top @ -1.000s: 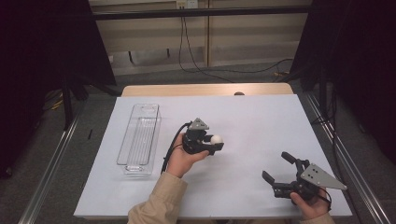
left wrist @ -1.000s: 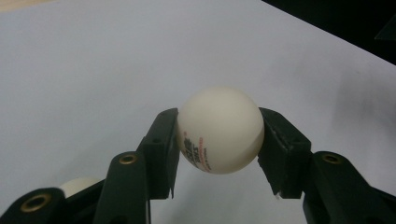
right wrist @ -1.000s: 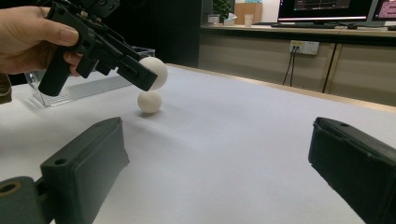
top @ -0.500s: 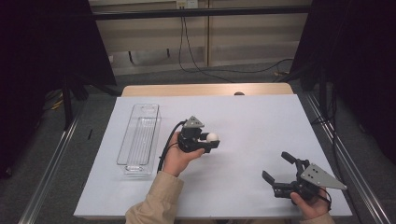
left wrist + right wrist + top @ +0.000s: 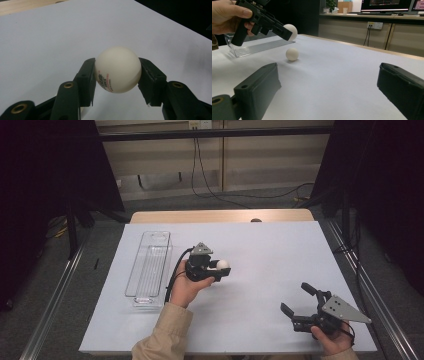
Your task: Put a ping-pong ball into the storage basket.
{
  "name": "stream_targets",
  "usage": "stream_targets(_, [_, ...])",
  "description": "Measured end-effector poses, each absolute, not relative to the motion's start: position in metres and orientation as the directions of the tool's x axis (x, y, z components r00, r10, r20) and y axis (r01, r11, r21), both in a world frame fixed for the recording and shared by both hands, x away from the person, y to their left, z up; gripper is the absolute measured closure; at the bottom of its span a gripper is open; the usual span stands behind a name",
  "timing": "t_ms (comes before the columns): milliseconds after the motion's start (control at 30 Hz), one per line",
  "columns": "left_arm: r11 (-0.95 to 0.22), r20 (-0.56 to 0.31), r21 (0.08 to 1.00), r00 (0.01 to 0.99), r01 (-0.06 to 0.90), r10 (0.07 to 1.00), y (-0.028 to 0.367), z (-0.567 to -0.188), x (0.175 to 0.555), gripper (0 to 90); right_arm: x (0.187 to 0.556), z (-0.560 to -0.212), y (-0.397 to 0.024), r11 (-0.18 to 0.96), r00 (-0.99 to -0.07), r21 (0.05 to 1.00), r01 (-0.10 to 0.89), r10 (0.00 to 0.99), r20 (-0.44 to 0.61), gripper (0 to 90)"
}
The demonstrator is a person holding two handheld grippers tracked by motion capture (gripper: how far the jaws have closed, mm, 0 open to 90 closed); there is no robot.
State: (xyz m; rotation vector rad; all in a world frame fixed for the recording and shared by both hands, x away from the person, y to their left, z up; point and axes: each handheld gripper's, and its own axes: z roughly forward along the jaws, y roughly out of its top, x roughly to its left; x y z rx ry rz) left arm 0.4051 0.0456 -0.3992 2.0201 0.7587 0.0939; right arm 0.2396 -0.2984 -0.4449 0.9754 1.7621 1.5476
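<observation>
A white ping-pong ball (image 5: 117,70) with red and black print sits between the two black jaws of my left gripper (image 5: 117,75), which is shut on it. From above, that gripper (image 5: 219,270) holds the ball (image 5: 222,264) over the middle of the white table (image 5: 270,250). A second white ball (image 5: 292,54) rests on the table below the held one (image 5: 291,31). My right gripper (image 5: 296,297) stands open near the front right of the table, its jaws wide apart (image 5: 328,75) with nothing between them.
A long clear plastic tray (image 5: 149,270) lies on the left part of the table, beside the left hand. A wooden strip (image 5: 220,216) runs along the table's far edge. Metal rails (image 5: 55,295) flank both sides.
The left gripper has drifted slightly to the left with the ball still in its jaws. The right gripper has stayed where it was.
</observation>
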Motion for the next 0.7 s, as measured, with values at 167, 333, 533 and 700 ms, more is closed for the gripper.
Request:
stream_targets(167, [-0.35,-0.232,0.804,0.796,0.481,0.559,0.051,-0.397,0.406,51.0,0.24,-0.445,-0.298,0.057,-0.557,0.988,0.142,0.83,0.032,3.3])
stream_targets(333, [-0.34,-0.233,0.807,0.789,0.483,0.568,0.056,-0.395,0.407,51.0,0.24,-0.445,-0.298,0.058,-0.556,0.988,0.142,0.83,0.031,3.3])
stream_targets(533, [-0.345,-0.227,0.803,0.786,0.485,0.575,0.059,-0.395,0.408,51.1,0.24,-0.445,-0.298,0.058,-0.557,0.988,0.142,0.83,0.031,3.3])
stream_targets(700, [-0.344,-0.226,0.802,0.782,0.488,0.581,0.061,-0.395,0.409,51.1,0.24,-0.445,-0.298,0.057,-0.556,0.988,0.142,0.83,0.032,3.3])
